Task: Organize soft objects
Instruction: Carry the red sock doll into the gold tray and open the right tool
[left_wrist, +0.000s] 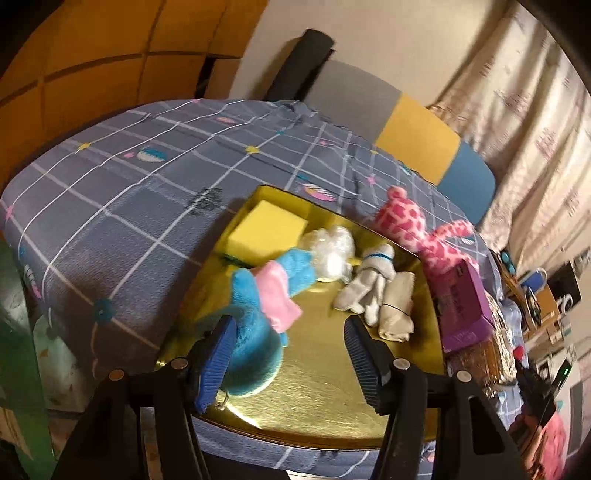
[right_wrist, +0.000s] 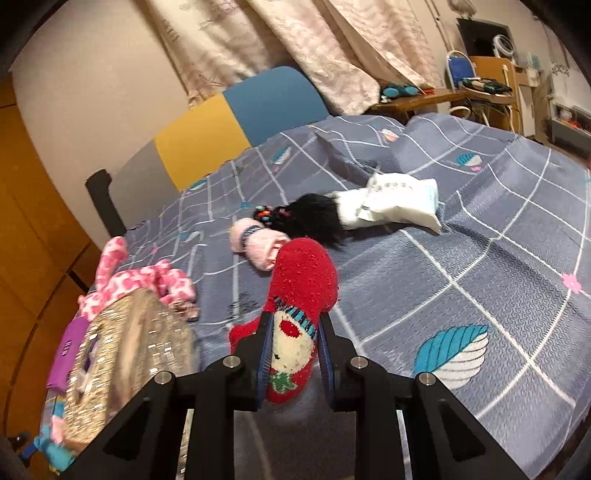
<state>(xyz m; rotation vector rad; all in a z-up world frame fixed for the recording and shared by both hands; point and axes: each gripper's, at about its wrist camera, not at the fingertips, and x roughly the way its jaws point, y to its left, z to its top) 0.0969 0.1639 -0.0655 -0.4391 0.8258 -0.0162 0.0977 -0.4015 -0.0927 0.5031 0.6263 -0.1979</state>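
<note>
A gold tray (left_wrist: 325, 387) lies on the bed and holds a yellow sponge (left_wrist: 267, 230), a clear plastic wad (left_wrist: 330, 254), a white sock bundle (left_wrist: 369, 284) and a beige roll (left_wrist: 399, 310). A blue and pink fuzzy sock (left_wrist: 255, 332) rests in the tray against the left finger of my left gripper (left_wrist: 290, 325), whose jaws stand wide apart and do not pinch it. My right gripper (right_wrist: 295, 321) is shut on a red fuzzy sock (right_wrist: 306, 280) with a doll face, held above the bedspread. On the bed beyond lie a pink rolled sock (right_wrist: 258, 243) and a black furry item (right_wrist: 314, 218).
A pink spotted plush (left_wrist: 417, 225) and a purple box (left_wrist: 465, 306) sit beside the tray's right rim. A glittery sequined bag (right_wrist: 129, 354) stands at lower left in the right wrist view. A white packet (right_wrist: 399, 203) lies further back. The headboard (right_wrist: 236, 122) and curtains close the far side.
</note>
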